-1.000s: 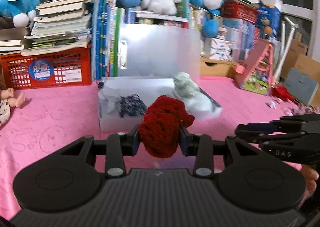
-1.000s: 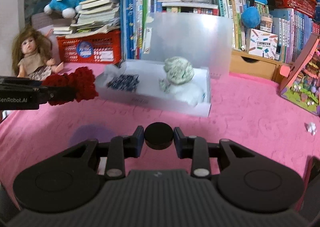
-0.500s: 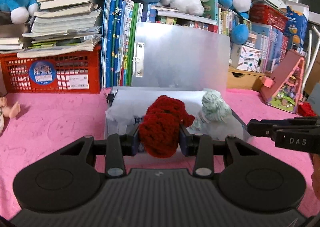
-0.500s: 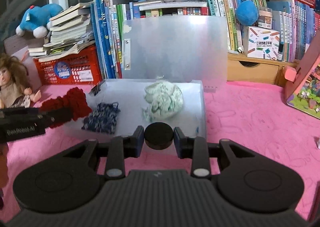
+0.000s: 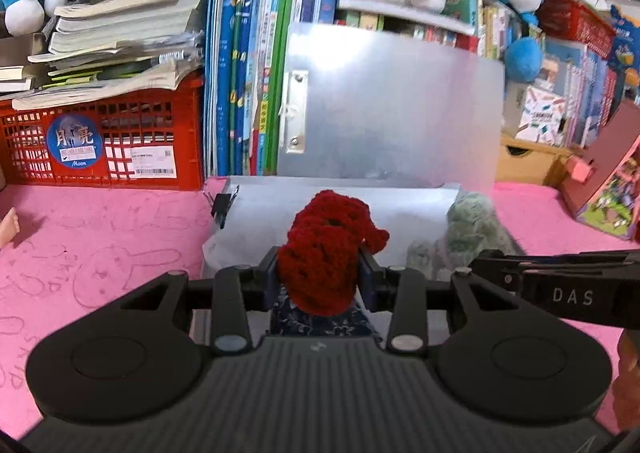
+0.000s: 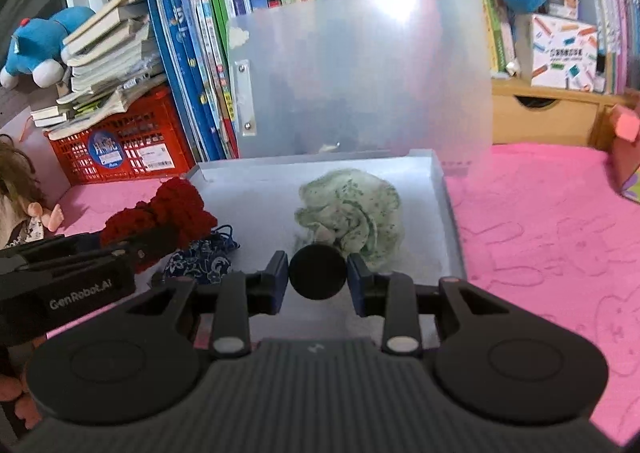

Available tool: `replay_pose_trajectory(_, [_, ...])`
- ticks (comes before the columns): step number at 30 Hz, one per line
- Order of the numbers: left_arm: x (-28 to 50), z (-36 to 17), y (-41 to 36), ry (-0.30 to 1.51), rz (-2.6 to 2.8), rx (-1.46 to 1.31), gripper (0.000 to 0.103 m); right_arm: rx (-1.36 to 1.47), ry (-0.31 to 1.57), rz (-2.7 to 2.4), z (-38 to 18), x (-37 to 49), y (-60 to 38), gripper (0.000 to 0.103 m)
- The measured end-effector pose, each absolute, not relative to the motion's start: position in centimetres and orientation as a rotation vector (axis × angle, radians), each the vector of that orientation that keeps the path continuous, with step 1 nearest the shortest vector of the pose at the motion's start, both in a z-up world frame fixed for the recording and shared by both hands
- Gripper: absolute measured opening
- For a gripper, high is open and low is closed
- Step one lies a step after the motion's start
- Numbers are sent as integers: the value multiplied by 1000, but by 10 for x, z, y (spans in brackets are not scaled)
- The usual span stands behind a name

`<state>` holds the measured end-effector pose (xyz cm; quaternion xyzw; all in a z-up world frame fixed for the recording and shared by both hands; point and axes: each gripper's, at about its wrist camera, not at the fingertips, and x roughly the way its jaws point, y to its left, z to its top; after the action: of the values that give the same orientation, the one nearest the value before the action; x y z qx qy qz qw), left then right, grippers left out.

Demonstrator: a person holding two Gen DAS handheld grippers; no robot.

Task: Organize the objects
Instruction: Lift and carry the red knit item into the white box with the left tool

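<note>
Sorting partway done: two items already in the box (image 6: 444, 189), two more held over it.
Left gripper (image 5: 320, 277) pinches a red knitted piece (image 5: 324, 257) above the box's left side, over a blue patterned pouch (image 6: 200, 261) lying inside. Green-white crumpled cloth (image 6: 352, 209) sits mid-box, lid (image 6: 360, 69) propped upright behind. Right gripper (image 6: 318, 273) is clamped on a black disc (image 6: 317, 272) at the near edge. Judged remaining: release both.

Deep red crocheted bundle (image 5: 324, 253), navy floral-print pouch (image 6: 200, 263), pale green speckled cloth (image 6: 352, 209), pink tablecloth (image 6: 540, 221).
</note>
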<state>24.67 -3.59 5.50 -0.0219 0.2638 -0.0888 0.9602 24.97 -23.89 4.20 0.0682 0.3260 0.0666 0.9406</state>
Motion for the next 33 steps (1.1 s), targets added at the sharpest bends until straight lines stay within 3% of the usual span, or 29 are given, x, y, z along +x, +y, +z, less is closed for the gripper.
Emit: replay_pose_trajectory(33, [366,30,-42,644,-75,-1,45,258,773,133,16,364,-236,36])
